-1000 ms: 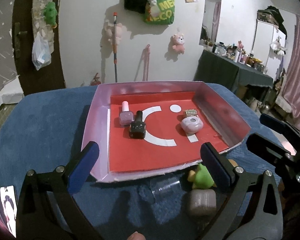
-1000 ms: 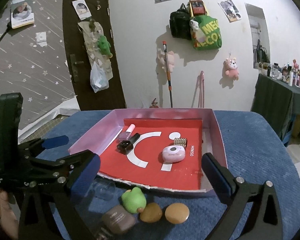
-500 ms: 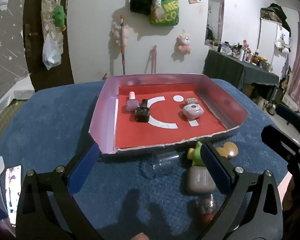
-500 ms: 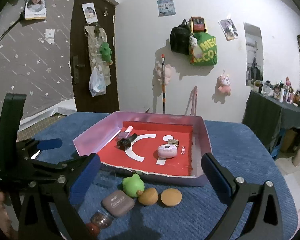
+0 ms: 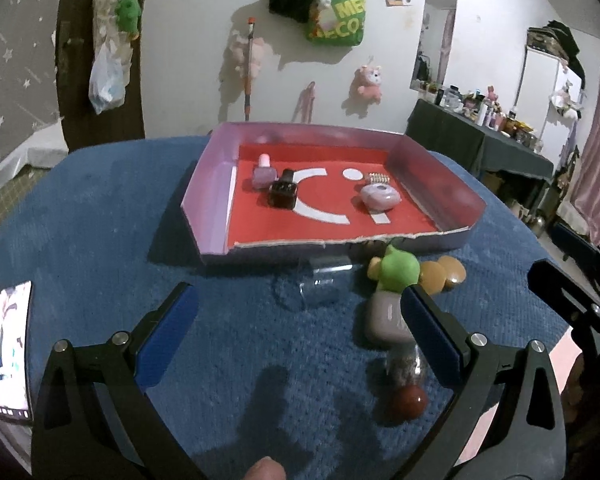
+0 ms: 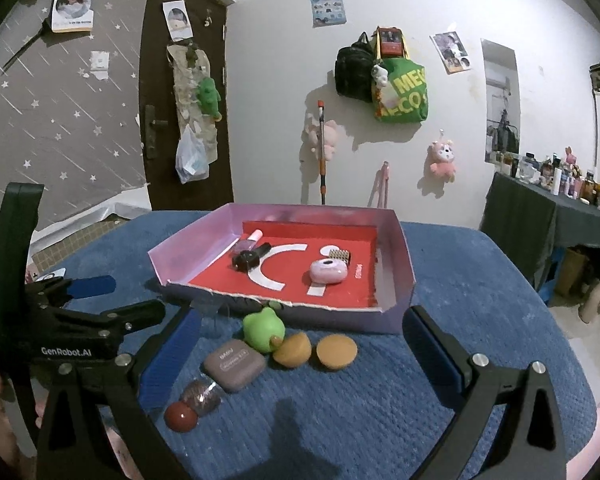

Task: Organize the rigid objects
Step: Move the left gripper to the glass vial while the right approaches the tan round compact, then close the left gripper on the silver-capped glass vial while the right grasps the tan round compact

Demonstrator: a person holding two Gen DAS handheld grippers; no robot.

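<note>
Left gripper [image 5: 298, 330] hovers over the blue cloth [image 5: 100, 216], jaws spread wide, gripping nothing. Between its fingers and just ahead lies a clear cup [image 5: 320, 284] on its side; by the right finger sit the taupe case [image 5: 384, 318] and green frog toy [image 5: 398, 268], with a red-capped bottle [image 5: 408, 384] nearer in. Beyond the jaws, the pink tray [image 5: 208, 200] holds a lilac polish bottle [image 5: 263, 172], a black bottle [image 5: 283, 191] and a pink compact [image 5: 380, 197]. Right gripper [image 6: 300, 340], also wide and empty-handed, frames two tan discs [image 6: 316, 350] just ahead between its fingers, in front of the tray.
</note>
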